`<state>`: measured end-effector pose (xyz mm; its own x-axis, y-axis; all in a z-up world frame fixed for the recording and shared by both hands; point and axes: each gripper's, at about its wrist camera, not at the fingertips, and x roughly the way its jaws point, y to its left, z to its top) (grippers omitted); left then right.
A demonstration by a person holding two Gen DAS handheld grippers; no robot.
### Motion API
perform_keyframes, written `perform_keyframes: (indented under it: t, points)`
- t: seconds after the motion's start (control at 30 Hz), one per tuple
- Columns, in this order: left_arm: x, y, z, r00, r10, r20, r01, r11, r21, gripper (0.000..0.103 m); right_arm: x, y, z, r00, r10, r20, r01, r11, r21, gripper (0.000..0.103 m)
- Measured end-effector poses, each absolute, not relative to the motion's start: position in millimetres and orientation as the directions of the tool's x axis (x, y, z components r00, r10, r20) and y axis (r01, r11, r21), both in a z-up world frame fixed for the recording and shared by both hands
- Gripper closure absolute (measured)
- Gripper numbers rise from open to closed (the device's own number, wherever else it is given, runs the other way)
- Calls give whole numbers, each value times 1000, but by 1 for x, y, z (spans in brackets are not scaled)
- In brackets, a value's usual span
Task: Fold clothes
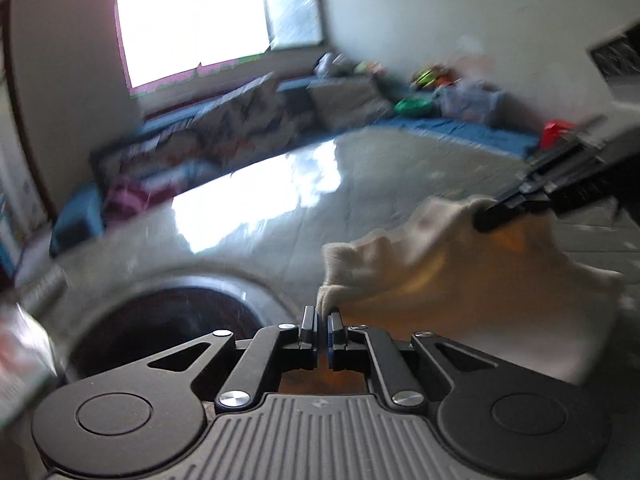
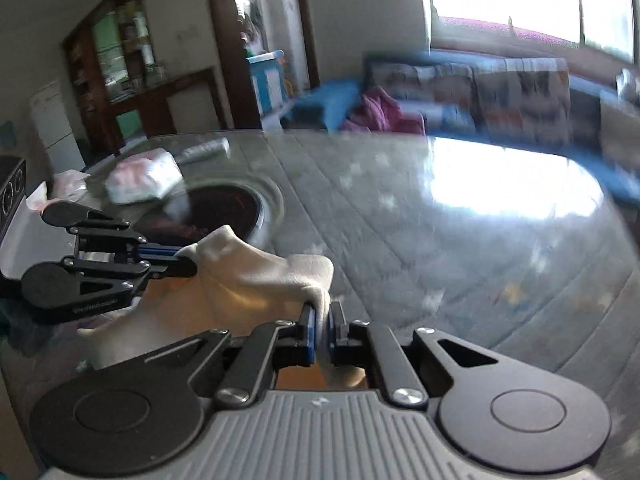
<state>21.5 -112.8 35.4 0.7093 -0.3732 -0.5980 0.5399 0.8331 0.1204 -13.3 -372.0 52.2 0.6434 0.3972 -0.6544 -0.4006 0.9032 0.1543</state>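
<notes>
Looks like the step here is the lift-and-spread bit, where both claws have a corner of the cloth (image 2: 256, 280) and it's held up in the air over the worktop (image 2: 440, 232). The left claw (image 1: 322, 326) is clenched on one cream corner, fabric bunched right at its tips, and the right claw (image 2: 323, 326) is clenched on another corner the same way. From the right wrist view you can see the left one off to the side with the cloth sagging between the two, so it's not pulled taut. The cloth seems to hang clear of the worktop at the top edge, but whether the lower edge touches down is hard to tell, since both views are pretty smeared. There's a round dark recess (image 2: 224, 216) set into the worktop just beyond the cloth, and a white packet (image 2: 144, 180) past that. Guessing the next move needs the two claws drawn apart to flatten the top edge, then lowered together so the cloth lands flat on the open stretch of worktop, not over that recess.
</notes>
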Motion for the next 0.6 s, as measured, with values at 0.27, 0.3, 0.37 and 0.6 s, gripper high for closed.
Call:
perform_keyframes:
  t: [0.27, 0.3, 0.37, 0.6]
  points:
    - [28, -99, 39, 726, -339, -598, 473, 877, 78, 85, -11, -388, 29, 696, 350, -628, -295, 936, 194, 85]
    - [26, -98, 44, 735, -341, -587, 464, 883, 68, 86, -16, -387, 34, 716, 337, -612, -300, 939, 166, 85]
    - [23, -99, 53, 734, -370, -570, 474, 880, 39, 88, -25, -382, 44, 742, 333, -581, -319, 939, 131, 85]
    - [22, -136, 55, 663, -451, -598, 541, 840, -35, 89, -9, -350, 35, 692, 376, -617, -371, 917, 143, 87]
